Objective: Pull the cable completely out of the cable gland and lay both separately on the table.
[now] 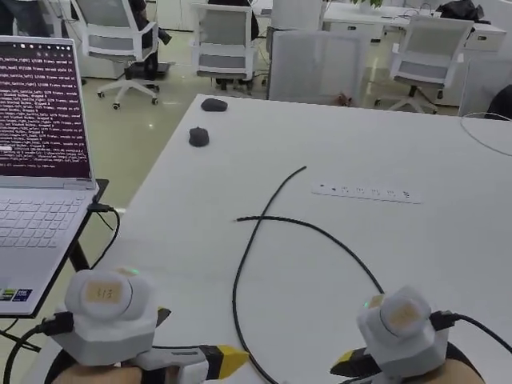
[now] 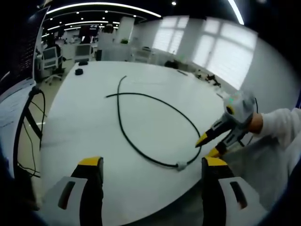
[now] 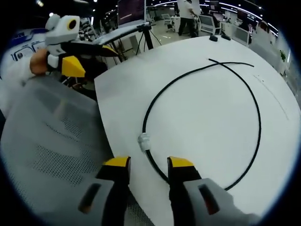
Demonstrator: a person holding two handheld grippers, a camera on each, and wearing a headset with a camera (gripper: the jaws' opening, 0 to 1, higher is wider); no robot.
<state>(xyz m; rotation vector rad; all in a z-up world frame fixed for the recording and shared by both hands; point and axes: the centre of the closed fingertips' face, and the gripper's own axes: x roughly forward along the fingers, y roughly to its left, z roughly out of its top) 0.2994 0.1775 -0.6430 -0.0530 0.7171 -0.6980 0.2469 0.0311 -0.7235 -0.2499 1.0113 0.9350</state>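
Note:
A long black cable point(image 1: 256, 232) lies in a big loop on the white table point(image 1: 400, 256). In the left gripper view the cable point(image 2: 141, 96) ends in a small white cable gland point(image 2: 181, 165) near the table's front edge. My left gripper point(image 2: 151, 162) hovers over that edge with its jaws wide apart and nothing between them. The gland point(image 3: 143, 142) lies just ahead of my right gripper point(image 3: 148, 162), which is open, and the cable point(image 3: 254, 108) on the table runs under its tips. In the head view the left gripper point(image 1: 232, 360) and the right gripper point(image 1: 344, 364) point toward each other.
A laptop point(image 1: 40, 160) stands on a stand at the left. A white power strip point(image 1: 366, 192) and two dark mice point(image 1: 198, 138) point(image 1: 214, 105) lie farther back on the table. Office chairs point(image 1: 224, 36) stand beyond. A grey mesh surface point(image 3: 56, 141) borders the table's near edge.

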